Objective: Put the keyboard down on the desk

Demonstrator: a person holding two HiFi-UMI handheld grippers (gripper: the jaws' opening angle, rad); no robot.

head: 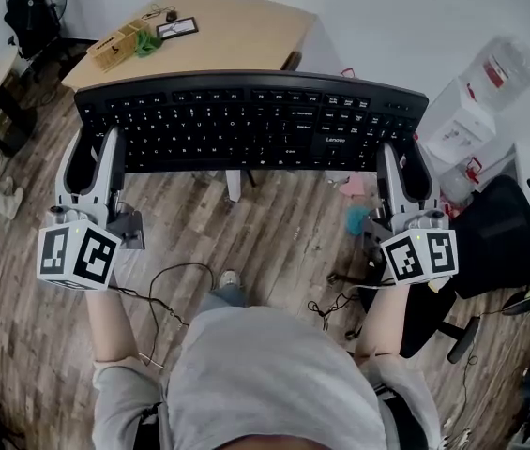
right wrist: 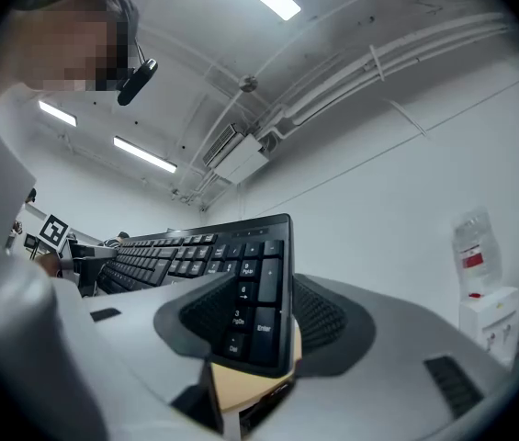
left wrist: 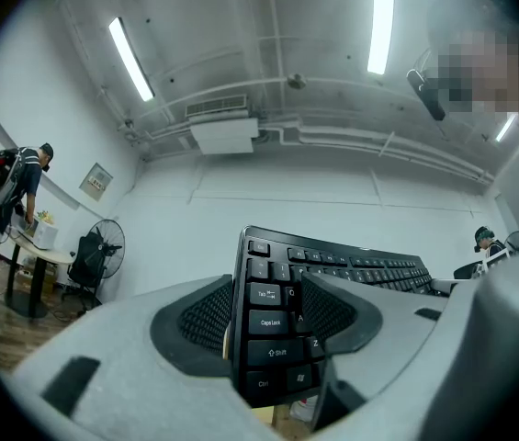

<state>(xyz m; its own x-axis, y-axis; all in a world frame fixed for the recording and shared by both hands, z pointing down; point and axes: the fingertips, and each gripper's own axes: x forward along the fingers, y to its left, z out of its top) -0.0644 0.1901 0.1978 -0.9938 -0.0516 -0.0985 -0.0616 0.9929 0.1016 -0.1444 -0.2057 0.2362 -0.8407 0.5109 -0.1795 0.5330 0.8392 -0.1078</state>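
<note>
In the head view I hold the keyboard (head: 250, 125) level above the floor, not yet over the surface (head: 236, 31), with the left tongs (head: 96, 143) and the right tongs (head: 403, 157) each at one end so it cannot tip. The left gripper view shows those tongs pinching the Caps Lock end. The right gripper view shows the same pinch on the number-pad end.

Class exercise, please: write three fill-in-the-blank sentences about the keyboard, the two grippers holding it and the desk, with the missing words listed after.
1. The keyboard is coloured ____.
2. The left gripper and the right gripper each have their jaws shut on one ____ of the keyboard.
3. The keyboard is held in the air above the wood-plank ____, not yet set on the tan desk.

Missing words: black; end; floor.
</note>
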